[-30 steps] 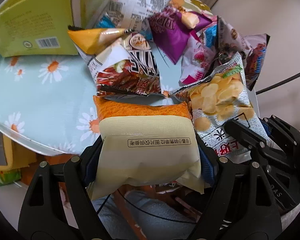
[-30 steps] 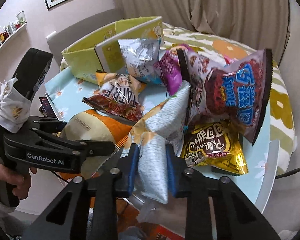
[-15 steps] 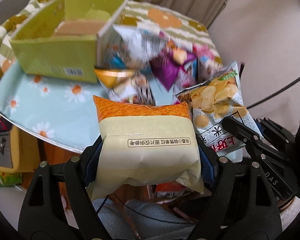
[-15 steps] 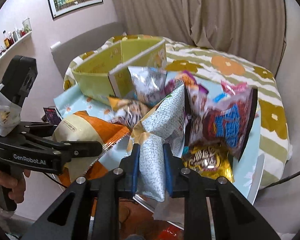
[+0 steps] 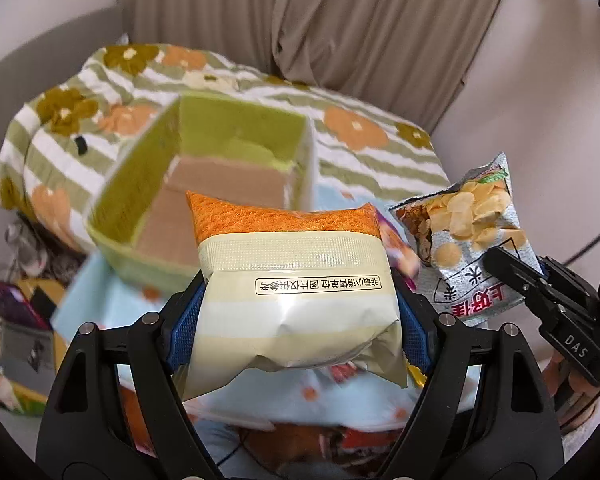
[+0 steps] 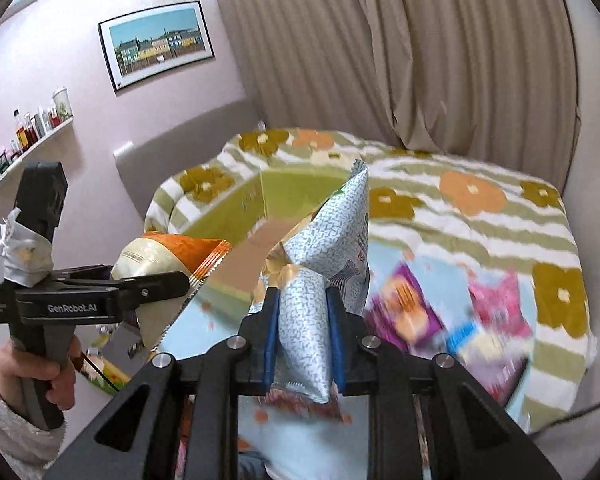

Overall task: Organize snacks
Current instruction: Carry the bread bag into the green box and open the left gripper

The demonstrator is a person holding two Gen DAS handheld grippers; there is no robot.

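My left gripper [image 5: 298,320] is shut on a cream and orange snack bag [image 5: 296,288], held in the air in front of the open green cardboard box [image 5: 236,136]. My right gripper [image 6: 302,332] is shut on the lower end of a silver chip bag [image 6: 328,248], which stands upright between the blue pads. That chip bag [image 5: 468,232] also shows at the right of the left wrist view. In the right wrist view the left gripper [image 6: 172,280] sits at the left with its cream and orange bag [image 6: 160,256]. The box [image 6: 296,192] lies beyond both bags.
Loose snack bags, a purple one [image 6: 404,308] and a pink one [image 6: 496,300], lie blurred on the light blue flowered tablecloth [image 6: 392,256]. Behind it are a striped flowered bedspread [image 6: 468,192] and beige curtains [image 6: 440,52]. A hand [image 6: 56,376] holds the left gripper's handle.
Both grippers have risen with their bags still held. The snack pile has dropped low in both views, and the green box's open inside now shows beyond the bags.
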